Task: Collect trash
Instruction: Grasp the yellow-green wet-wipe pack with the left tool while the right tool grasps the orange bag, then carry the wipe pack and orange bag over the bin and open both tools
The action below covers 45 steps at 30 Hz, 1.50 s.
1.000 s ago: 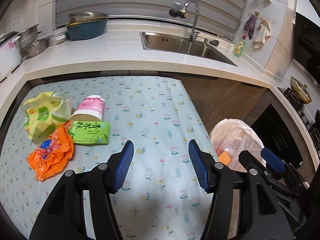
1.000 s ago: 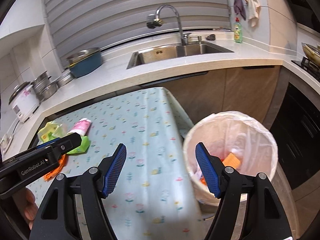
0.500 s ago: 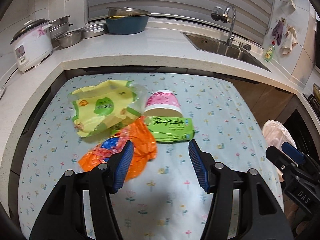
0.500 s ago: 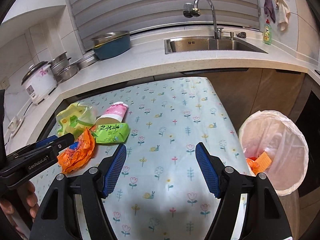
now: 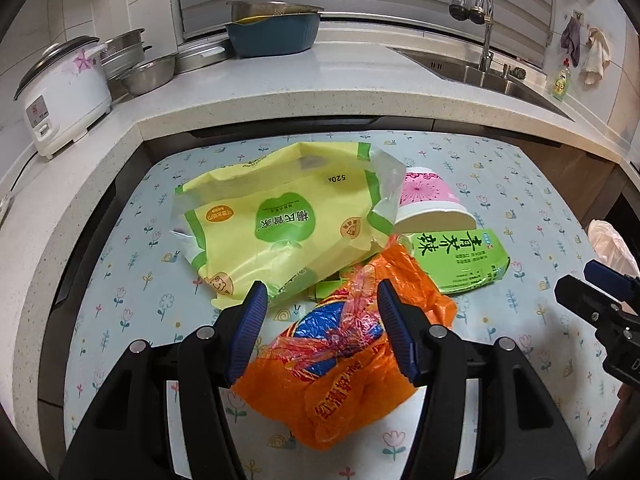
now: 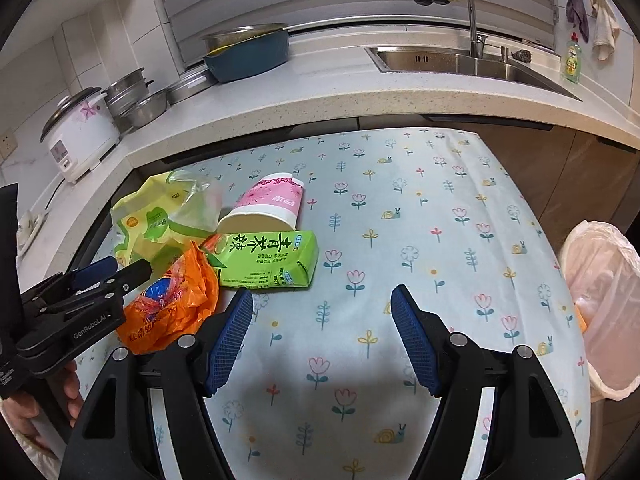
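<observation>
A pile of trash lies on the left of the flowered tablecloth (image 6: pixel 400 200): a crumpled orange plastic bag (image 5: pixel 340 360), a yellow-green snack bag (image 5: pixel 280 220), a tipped pink paper cup (image 5: pixel 432 200) and a green drink carton (image 5: pixel 460 256). My left gripper (image 5: pixel 320 308) hovers open just above the orange bag, its blue pads either side of the bag's top and not pressing it. My right gripper (image 6: pixel 320 320) is open over bare cloth, just in front of the green carton (image 6: pixel 264 260). The orange bag (image 6: pixel 172 304) and the left gripper (image 6: pixel 128 270) show at the left of the right wrist view.
A bin lined with a white bag (image 6: pixel 604 300) stands off the table's right side. Behind the table runs a counter (image 5: pixel 320 96) with a rice cooker (image 5: pixel 60 92), metal bowls, a blue basin (image 5: pixel 272 32) and a sink (image 6: pixel 460 60). A person's hand (image 6: pixel 24 412) holds the left gripper.
Both grippers have swung left from the bin side toward the trash pile and come lower. The orange bag now lies under the left gripper; the carton is close ahead of the right one.
</observation>
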Motion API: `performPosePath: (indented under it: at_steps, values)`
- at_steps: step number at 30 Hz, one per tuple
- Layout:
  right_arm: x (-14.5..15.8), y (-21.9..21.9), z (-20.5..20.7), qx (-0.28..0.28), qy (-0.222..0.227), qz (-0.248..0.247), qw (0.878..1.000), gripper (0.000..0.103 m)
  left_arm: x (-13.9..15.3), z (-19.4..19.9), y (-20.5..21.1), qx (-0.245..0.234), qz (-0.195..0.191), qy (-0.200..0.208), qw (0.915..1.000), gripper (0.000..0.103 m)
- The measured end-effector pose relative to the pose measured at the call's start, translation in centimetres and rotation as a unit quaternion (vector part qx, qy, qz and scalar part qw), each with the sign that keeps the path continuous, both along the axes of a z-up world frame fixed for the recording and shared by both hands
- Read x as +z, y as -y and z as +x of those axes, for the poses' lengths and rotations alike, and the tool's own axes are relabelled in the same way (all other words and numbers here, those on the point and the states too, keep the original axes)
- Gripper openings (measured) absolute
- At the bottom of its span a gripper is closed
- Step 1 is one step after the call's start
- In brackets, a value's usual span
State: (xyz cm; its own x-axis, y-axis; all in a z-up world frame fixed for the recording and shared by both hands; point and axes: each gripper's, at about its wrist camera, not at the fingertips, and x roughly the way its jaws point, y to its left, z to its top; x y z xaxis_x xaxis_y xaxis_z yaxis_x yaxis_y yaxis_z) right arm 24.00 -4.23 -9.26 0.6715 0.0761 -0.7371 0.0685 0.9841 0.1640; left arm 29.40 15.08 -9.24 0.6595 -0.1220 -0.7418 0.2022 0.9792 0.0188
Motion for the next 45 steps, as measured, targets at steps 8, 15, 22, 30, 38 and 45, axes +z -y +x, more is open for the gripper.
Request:
performPosePath:
  at_steps: [8,15,22,30,38,45]
  values:
    - [-1.4,-1.9,2.4,0.007,-0.013,0.001,1.000,0.069,-1.6,2.3,0.2,-0.017,-0.008,-0.011,0.9998,0.037]
    - [-2.0,-3.1,2.6,0.016,-0.019,0.012,1.000,0.069,-0.7,2.7,-0.2,-0.008,-0.035,-0.006,0.9993,0.000]
    - [-2.3,-5.3,2.7,0.039,-0.024,0.022,0.999,0.069,1.8,1.4,-1.3,0.010,-0.054,0.013,0.9984,0.000]
    - [-2.8,-8.2,3.2,0.070,-0.028,0.022,0.997,0.066,1.0,-0.3,-2.2,0.031,-0.066,-0.014,0.9972,0.000]
    - [-4.1,-9.2,3.9,0.089,-0.045,0.043,0.994,0.017,0.6,-1.0,-3.3,0.046,-0.073,-0.028,0.9959,0.000]
    - [-1.1,-7.7,2.3,0.073,-0.007,0.029,0.997,0.015,2.6,-2.5,-1.8,0.034,-0.076,-0.012,0.9964,0.000]
